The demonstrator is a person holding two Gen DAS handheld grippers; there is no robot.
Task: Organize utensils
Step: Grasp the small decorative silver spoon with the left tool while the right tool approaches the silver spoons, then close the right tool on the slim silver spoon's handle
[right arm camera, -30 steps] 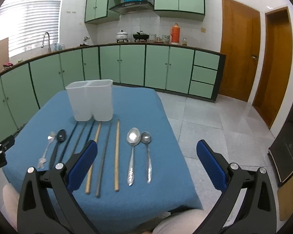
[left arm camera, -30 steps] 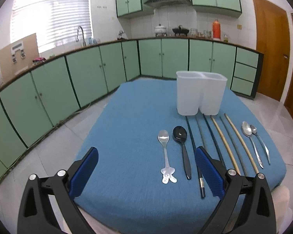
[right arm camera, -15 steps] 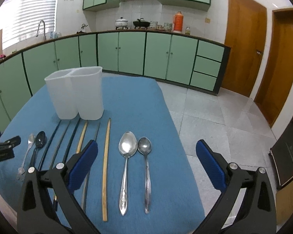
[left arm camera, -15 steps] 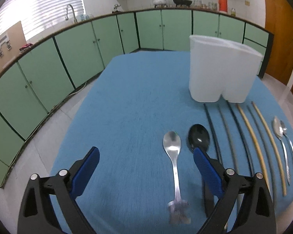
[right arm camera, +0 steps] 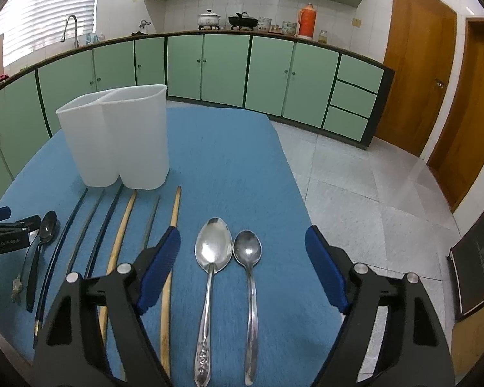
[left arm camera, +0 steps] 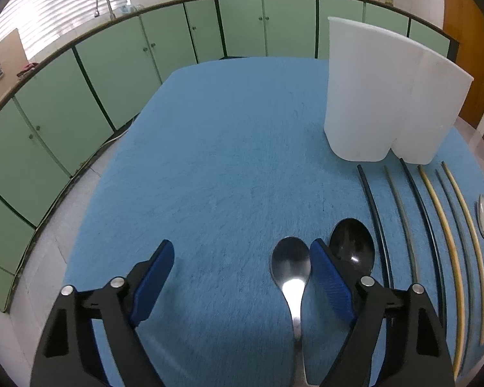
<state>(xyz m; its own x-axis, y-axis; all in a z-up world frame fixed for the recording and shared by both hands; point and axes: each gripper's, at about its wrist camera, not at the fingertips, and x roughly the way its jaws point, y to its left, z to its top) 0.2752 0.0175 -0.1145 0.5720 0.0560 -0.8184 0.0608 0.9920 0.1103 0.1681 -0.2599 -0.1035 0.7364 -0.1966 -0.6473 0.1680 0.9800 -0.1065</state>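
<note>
Hovering low over the blue cloth (left arm camera: 229,148), the left tongs (left arm camera: 240,277) stand with jaws wide apart, nothing held. A small steel spoon (left arm camera: 291,266) lies between the jaws, close against the right pad (left arm camera: 330,282); a black spoon (left arm camera: 351,245) lies just outside that pad.

Right tongs (right arm camera: 242,271): jaws also wide apart, nothing gripped. Two steel spoons lie side by side between them, bowls away from the camera: a large spoon (right arm camera: 213,247) with a patterned handle and a smaller plain spoon (right arm camera: 247,251), apparently touching at the bowls.

Left of the right tongs lie six chopsticks in a row: two wooden chopsticks (right arm camera: 122,229), four dark chopsticks (right arm camera: 77,225). Their far tips point at a white two-part holder (right arm camera: 119,138), standing upright on the cloth, just beyond them. From the left view the holder's inside cannot be seen.

Beyond the table: green cabinets (right arm camera: 226,67), a wooden door (right arm camera: 419,64).
</note>
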